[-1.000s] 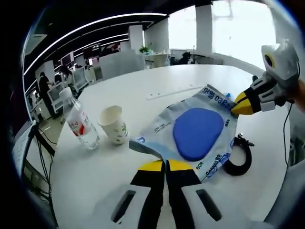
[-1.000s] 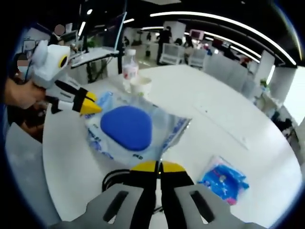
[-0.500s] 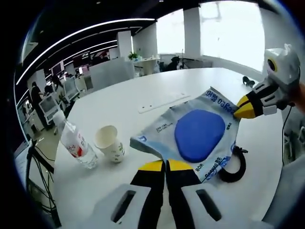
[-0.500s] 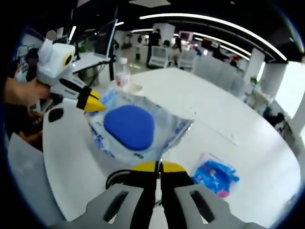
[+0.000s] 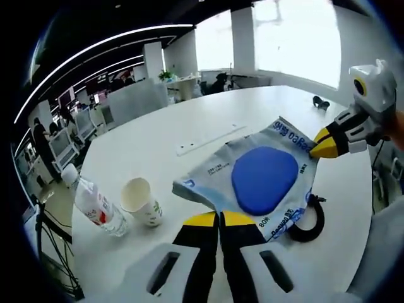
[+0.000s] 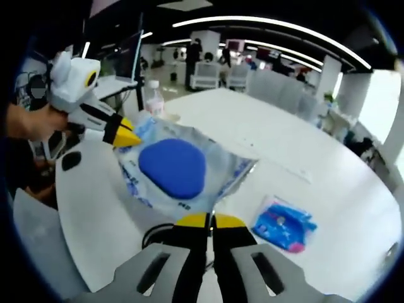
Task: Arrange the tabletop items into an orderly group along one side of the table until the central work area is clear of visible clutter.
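A clear printed plastic bag with a blue oval pad point(image 5: 264, 177) inside hangs stretched over the white table point(image 5: 189, 120). My left gripper point(image 5: 219, 218) is shut on its near corner. The right gripper point(image 5: 323, 142) comes in from the right, pinching the opposite corner. In the right gripper view the same blue pad point(image 6: 172, 167) lies ahead of my right gripper point(image 6: 210, 220), which is shut on the bag's edge. The left gripper point(image 6: 128, 137), held by a hand, grips the far corner.
A paper cup point(image 5: 140, 201) and a water bottle point(image 5: 93, 206) stand at the left. A black cable loop point(image 5: 307, 221) lies under the bag. A small blue packet point(image 6: 283, 222), a black mouse point(image 6: 71, 160) and a white strip point(image 5: 208, 137) rest on the table.
Both grippers still hold the bag stretched between them. Both views have shifted with the hands. The black mouse has come into the right gripper view.
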Demonstrator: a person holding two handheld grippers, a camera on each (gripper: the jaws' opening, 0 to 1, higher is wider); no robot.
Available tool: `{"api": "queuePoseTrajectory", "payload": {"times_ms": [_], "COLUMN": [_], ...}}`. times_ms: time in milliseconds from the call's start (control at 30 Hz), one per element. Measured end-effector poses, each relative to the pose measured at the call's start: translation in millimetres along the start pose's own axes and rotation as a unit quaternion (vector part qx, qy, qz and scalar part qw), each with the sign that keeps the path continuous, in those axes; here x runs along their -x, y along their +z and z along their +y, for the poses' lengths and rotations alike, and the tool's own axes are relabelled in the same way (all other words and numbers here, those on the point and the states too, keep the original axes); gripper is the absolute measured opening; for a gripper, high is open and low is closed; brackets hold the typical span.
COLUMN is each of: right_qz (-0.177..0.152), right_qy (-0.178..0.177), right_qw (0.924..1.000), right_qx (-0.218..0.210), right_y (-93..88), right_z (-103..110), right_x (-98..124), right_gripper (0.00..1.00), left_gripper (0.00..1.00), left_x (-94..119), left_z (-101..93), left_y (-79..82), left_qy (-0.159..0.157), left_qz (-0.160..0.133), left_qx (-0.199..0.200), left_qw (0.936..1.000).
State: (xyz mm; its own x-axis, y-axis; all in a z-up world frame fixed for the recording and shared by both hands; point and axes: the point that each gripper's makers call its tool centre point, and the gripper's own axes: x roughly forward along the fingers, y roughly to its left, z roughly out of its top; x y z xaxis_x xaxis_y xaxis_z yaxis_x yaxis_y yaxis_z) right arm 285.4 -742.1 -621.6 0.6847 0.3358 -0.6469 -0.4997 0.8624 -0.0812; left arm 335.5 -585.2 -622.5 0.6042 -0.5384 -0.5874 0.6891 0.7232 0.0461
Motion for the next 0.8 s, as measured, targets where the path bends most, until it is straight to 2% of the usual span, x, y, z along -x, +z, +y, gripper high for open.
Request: {"api": "queuePoseTrajectory", "payload": {"times_ms": [333,800], "right_qz": [0.003,0.006], "right_qy": [0.000,0.007], "right_qw": [0.9999,0.9992], "right_qx": [-0.016,-0.038], "right_y": [-0.5,-6.8], "right_z": [-6.9,-17.6], "right_x": [-3.5,-19.5], "right_gripper": [0.00,0.00], "left_gripper": [0.00,0.00], "left_x": [-12.6,-30.7], "left_z": [3.3,7.3], "left_y": [8.3,8.1], "left_qy": [-0.010,-0.015], "left_qz": [0.004,0.016], "left_qx": [-0.011,-0.013], "left_qw": [0.9999,0.9997]}}
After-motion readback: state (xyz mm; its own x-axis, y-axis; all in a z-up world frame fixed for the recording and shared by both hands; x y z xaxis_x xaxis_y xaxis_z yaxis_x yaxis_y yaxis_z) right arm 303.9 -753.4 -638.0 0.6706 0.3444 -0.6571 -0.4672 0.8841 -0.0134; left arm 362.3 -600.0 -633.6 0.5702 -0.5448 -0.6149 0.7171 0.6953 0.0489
